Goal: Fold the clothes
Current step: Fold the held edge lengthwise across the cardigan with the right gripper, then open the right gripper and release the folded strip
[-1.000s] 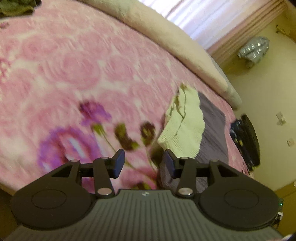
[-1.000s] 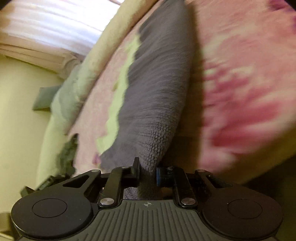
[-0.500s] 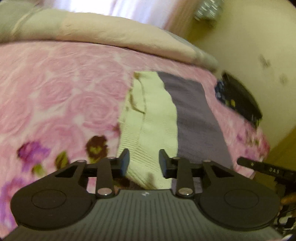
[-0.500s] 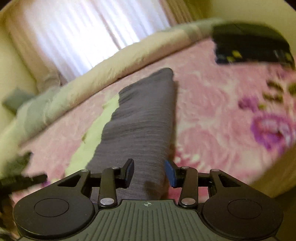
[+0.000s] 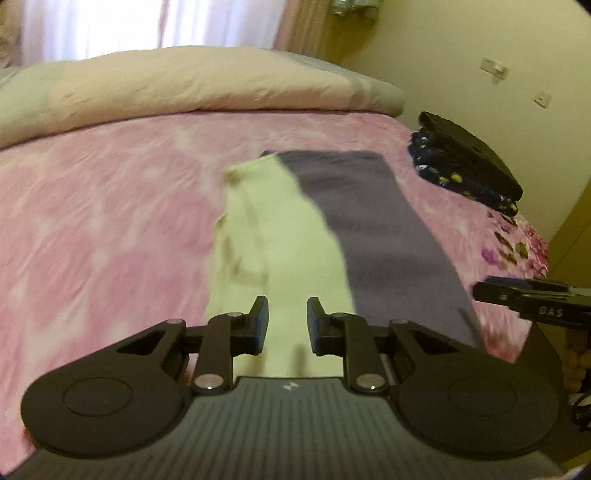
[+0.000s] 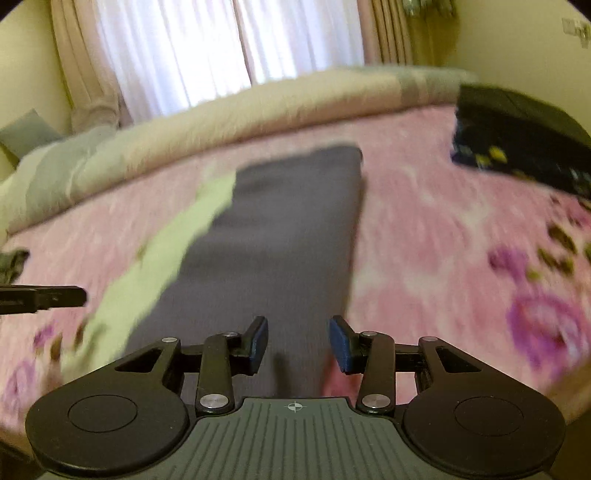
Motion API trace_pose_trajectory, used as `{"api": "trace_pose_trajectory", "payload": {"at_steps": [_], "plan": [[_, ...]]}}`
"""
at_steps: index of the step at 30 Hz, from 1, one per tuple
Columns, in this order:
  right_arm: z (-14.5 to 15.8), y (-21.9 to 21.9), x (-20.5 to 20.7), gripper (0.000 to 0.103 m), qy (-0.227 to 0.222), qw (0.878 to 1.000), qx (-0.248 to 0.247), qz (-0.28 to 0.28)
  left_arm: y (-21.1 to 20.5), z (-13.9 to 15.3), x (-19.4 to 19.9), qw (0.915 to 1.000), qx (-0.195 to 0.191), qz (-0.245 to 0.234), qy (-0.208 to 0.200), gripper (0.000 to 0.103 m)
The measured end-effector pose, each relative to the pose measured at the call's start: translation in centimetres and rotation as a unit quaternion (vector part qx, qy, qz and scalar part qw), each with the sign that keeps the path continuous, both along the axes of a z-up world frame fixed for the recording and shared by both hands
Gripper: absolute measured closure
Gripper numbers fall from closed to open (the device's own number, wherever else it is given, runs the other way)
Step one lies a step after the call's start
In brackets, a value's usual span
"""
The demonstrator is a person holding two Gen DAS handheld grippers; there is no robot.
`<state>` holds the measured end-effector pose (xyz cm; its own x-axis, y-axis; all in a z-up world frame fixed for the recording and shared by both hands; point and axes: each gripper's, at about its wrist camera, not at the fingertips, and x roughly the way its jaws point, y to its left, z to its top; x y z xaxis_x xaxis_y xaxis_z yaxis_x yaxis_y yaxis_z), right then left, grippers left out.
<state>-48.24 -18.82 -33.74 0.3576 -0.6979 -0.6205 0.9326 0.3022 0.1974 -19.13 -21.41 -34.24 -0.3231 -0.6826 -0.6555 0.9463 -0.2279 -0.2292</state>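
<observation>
right gripper (image 5: 532, 301) — side lettering blurred, reads roughly "das"

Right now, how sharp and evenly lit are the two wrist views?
Left wrist: mild blur on the garment, bedspread smeared, gripper sharp, window blown out. Right wrist: heavier smear across garment and bedspread, bright curtains; both bowed by fisheye.

Both wrist views over bed (image 5: 110, 221)

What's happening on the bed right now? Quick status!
Left gripper closing, nothing gripped. Right gripper open, empty. Cream-and-grey garment flat on pink blanket. Nothing in the way.
</observation>
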Motion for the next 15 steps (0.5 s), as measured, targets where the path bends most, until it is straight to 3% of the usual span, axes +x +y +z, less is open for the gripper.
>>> {"api": "trace_pose_trajectory", "payload": {"at_steps": [2,7,9,12,15], "plan": [[-0.5,-2.6,1.2,0.072,0.003,1.0,-0.014,0.004,-2.8,-0.8,-1.9,0.9996,-0.003,-0.029,-0.004,0.086],[-3.7,-6.9,5.1,0.072,0.078,0.997,-0.015,0.02,-6.8,-4.8,-5.5,0.9958,0.0,-0.064,-0.065,0.081],[-4.2,-7.2,6.1,0.072,0.113,0.993,-0.022,0.031,-6.8,-4.5,-5.1,0.9964,0.003,-0.06,-0.059,0.079],[-4.1,-7.6,6.0,0.072,0.113,0.993,-0.011,0.032,-6.7,-3.4,-4.4,0.9971,0.01,-0.055,-0.051,0.082],[-2.8,-6.3,5.1,0.072,0.091,0.996,-0.022,-0.002,-5.7,-3.0,-4.1,0.9954,-0.009,-0.055,-0.077,0.085]]}}
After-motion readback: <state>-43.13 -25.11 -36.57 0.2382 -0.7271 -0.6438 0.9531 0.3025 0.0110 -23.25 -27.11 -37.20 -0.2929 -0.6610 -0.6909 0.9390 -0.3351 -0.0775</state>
